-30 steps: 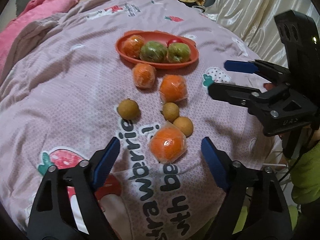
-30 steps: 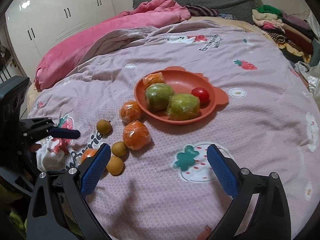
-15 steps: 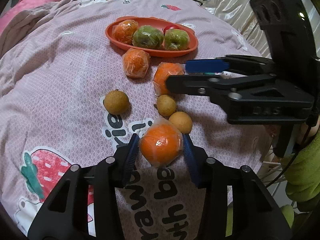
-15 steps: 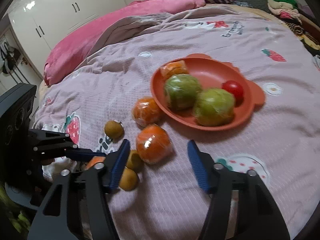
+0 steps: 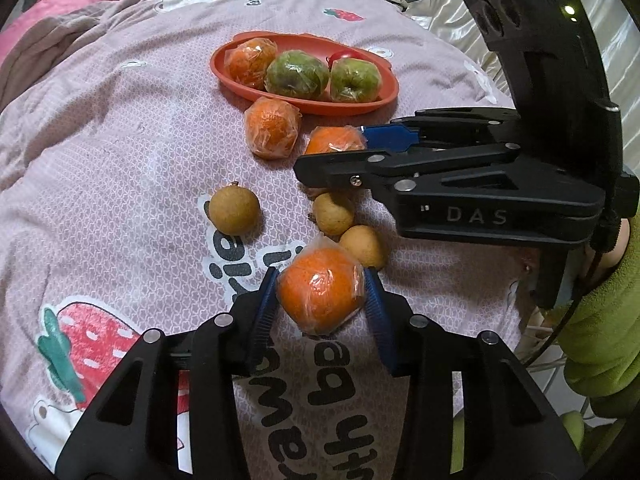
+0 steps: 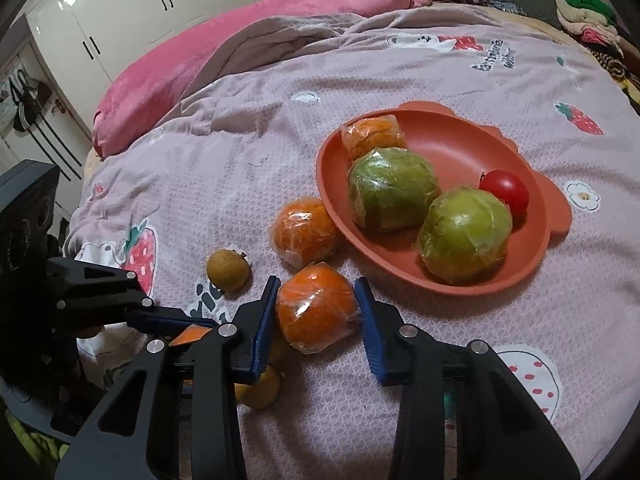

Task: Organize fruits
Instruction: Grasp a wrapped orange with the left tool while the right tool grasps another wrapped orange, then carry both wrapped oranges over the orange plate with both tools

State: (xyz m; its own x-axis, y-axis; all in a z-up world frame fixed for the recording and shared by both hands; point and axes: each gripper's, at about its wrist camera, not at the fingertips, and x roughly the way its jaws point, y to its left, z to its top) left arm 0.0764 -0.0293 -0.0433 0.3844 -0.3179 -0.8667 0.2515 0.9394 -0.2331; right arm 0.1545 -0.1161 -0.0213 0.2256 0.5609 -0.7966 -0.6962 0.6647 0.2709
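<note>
Both grippers just closed, each on its own wrapped orange: L gripper (image 5: 320,294) pinches the near orange (image 5: 320,292), R gripper (image 6: 316,312) clamps the mid orange (image 6: 316,310). Both fruits sit on the bedspread (image 5: 120,160) w/ pads at mid-height, prob for lifting into the red plate (image 6: 460,148).

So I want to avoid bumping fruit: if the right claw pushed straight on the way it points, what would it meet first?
Probably the wrapped orange already between its pads, on the quilt; beyond it, likely the orange plate.
</note>
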